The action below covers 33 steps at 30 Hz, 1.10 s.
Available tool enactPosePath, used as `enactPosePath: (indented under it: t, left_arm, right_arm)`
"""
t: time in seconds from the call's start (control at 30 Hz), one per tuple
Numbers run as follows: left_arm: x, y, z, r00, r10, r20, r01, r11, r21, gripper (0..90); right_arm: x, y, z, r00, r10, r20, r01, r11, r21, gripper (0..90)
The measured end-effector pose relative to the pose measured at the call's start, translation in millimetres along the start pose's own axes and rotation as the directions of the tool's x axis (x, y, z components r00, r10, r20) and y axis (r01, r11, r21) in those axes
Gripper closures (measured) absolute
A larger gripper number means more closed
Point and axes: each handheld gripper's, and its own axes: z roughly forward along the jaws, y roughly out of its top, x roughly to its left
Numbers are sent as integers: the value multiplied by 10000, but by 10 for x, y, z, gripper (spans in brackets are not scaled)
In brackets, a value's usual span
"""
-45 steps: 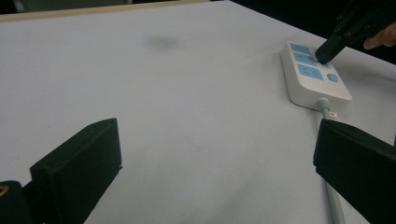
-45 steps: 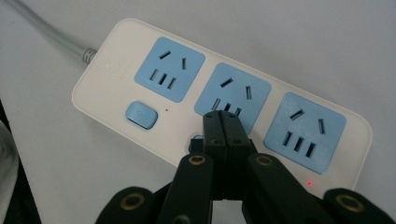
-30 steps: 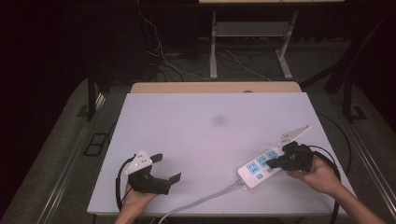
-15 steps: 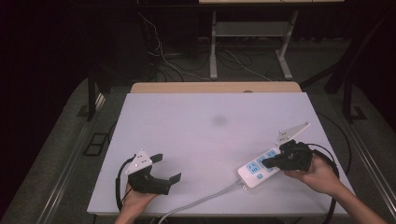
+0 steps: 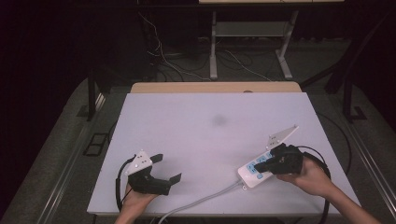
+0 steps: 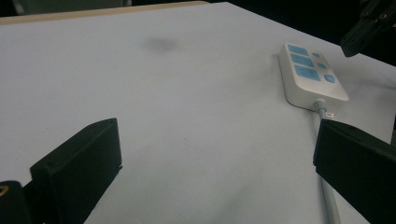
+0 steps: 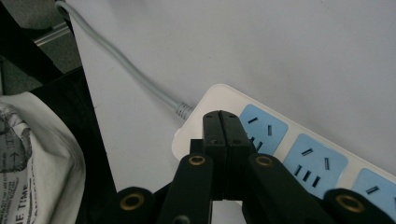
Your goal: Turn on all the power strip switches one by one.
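Note:
A white power strip (image 5: 252,170) with blue sockets lies at the front right of the white table (image 5: 215,140), and its grey cable (image 5: 201,200) runs off the front edge. My right gripper (image 5: 258,165) is shut with nothing between the jaws. Its tip hangs over the cable end of the power strip (image 7: 303,158) in the right gripper view, the right gripper (image 7: 221,122) pointing at the first socket. At the front left my left gripper (image 5: 167,169) rests wide open and empty. In the left gripper view my left gripper (image 6: 217,158) faces the power strip (image 6: 310,74) from afar.
A wooden table edge (image 5: 215,87) borders the far side. Beyond it stand a desk frame (image 5: 250,42) and loose cables on the dark floor. A faint grey smudge (image 5: 218,121) marks the table's middle. Black cables trail from both grippers.
My right gripper has slid a little left along the power strip toward its cable end, still shut. The left gripper and the strip have stayed put.

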Motion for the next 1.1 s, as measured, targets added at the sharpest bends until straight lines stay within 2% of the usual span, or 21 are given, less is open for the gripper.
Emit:
enactPosePath:
  t: [0.53, 1.1]
  left_arm:
    - [1, -1, 2, 10000, 2, -14, -2, 10000, 6, 0]
    - [3, -1, 1, 10000, 23, -20, -23, 10000, 30, 0]
  right_arm:
    - [-56, -112, 122, 9998, 164, -58, -161, 9983, 563, 900]
    - [-105, -167, 189, 9995, 300, -8, -298, 9964, 795, 900]
